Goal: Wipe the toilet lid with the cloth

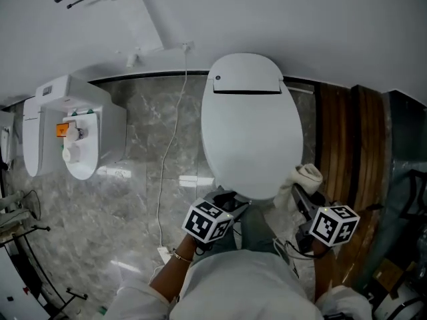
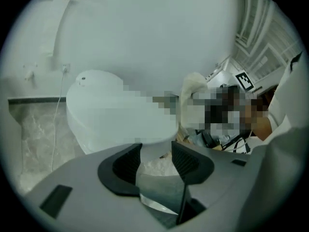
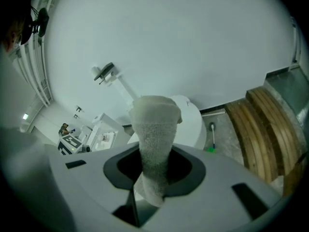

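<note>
Head view: one white toilet stands at centre against the far wall, its single toilet lid [image 1: 252, 129] down, so the bowl is hidden; two grippers sit at its near edge, each with one marker cube; the left gripper [image 1: 228, 200] is at the lid's near rim, a little left of centre; the right gripper [image 1: 298, 191] is just off the lid's near right edge, with the one cloth [image 1: 307, 177] in its jaws, a pale roll beside the lid; whether the cloth touches the lid I cannot tell. On the left of the marble floor [image 1: 140, 179] stands one white unit with an orange label [image 1: 70, 135]; one white cable [image 1: 172, 152] trails down from the wall; wooden slats [image 1: 347, 139] lie at right.

Left gripper view: the left gripper's jaws stand well apart and grip nothing; the lid's near rim shows just beyond them; the cloth shows at right.

Right gripper view: the right gripper's jaws are closed on the cloth, which stands up between them as a thick roll; beyond it are the toilet and one toilet brush [image 3: 212, 138] on the floor.
</note>
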Available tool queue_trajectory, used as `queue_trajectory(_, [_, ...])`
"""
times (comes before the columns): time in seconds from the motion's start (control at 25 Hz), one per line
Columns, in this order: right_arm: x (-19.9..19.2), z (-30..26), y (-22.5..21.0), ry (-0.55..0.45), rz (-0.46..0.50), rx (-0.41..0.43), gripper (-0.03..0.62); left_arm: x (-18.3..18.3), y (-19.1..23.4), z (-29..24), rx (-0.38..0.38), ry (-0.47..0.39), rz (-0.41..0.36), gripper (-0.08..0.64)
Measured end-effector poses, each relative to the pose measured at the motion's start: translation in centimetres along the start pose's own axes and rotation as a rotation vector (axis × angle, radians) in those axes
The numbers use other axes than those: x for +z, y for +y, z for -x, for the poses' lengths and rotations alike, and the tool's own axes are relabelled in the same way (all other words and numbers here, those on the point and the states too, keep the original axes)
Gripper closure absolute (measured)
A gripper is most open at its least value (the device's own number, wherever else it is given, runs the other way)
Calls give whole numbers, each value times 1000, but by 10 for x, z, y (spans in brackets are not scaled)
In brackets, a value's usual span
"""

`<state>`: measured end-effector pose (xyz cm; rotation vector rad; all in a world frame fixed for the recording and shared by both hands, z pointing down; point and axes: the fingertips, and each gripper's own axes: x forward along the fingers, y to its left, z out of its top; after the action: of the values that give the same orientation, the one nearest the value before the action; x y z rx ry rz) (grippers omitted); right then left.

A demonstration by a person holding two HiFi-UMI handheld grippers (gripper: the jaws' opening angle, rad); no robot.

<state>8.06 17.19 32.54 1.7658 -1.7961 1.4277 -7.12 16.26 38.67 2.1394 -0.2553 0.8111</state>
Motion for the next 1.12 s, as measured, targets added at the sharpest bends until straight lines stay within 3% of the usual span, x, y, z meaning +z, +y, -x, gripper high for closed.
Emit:
queue_trajectory(0.2, [-46, -35, -21, 150, -3, 21, 489, -69, 31, -41, 31, 74, 223, 442])
queue_trajectory(0.4, [-90, -113, -44, 273, 29, 35, 491, -134, 89, -104, 118, 181, 339, 454])
queue_trajectory(0.52, [-111, -155, -54, 306, 63, 36, 489, -158, 119, -134, 172, 201, 377, 454])
queue_trajectory(0.76, [-139, -196, -58, 322, 12, 66, 489, -178, 143, -158, 205, 200, 424, 454])
queue_trajectory(1.12, [-145, -240, -61, 318, 66, 98, 489, -191, 168, -176, 280, 198, 443, 454])
